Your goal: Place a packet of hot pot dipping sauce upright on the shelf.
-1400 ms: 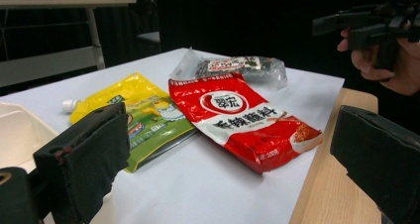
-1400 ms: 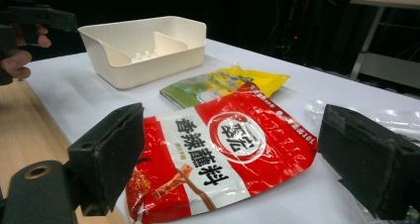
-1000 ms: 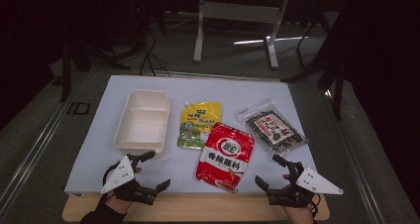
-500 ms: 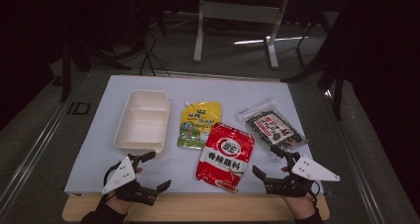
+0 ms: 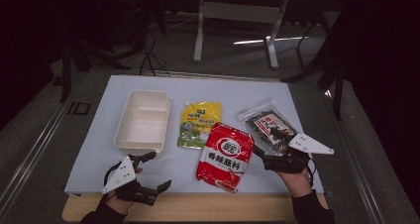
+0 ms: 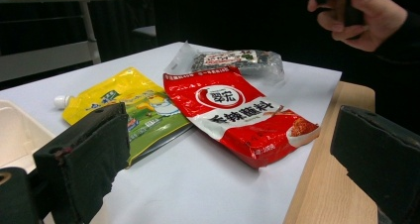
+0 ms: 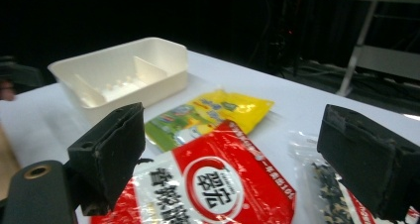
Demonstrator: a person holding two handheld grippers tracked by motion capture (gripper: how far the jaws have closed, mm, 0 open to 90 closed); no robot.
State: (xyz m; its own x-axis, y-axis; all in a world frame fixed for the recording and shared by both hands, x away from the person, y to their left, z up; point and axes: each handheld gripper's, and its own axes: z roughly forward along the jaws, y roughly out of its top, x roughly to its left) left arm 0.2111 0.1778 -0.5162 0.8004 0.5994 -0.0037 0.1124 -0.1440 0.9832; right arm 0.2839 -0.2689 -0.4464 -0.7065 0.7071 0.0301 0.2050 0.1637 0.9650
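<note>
Trouble ahead maybe: right gripper [image 5: 270, 152], fingers wide open at lower right, could drag the glossy red seasoning pouch [image 5: 225, 156] onto the yellow spouted pouch [image 5: 199, 124] instead of lifting it.

A yellow spouted pouch [image 5: 199, 124] is recorded lying flat on a white sheet [image 5: 228, 92], spout pointed away from the person. The sheet is laid over a wooden tabletop [image 5: 198, 214]. A white-framed desk [image 5: 237, 11] is noted on the dark floor beyond.
</note>
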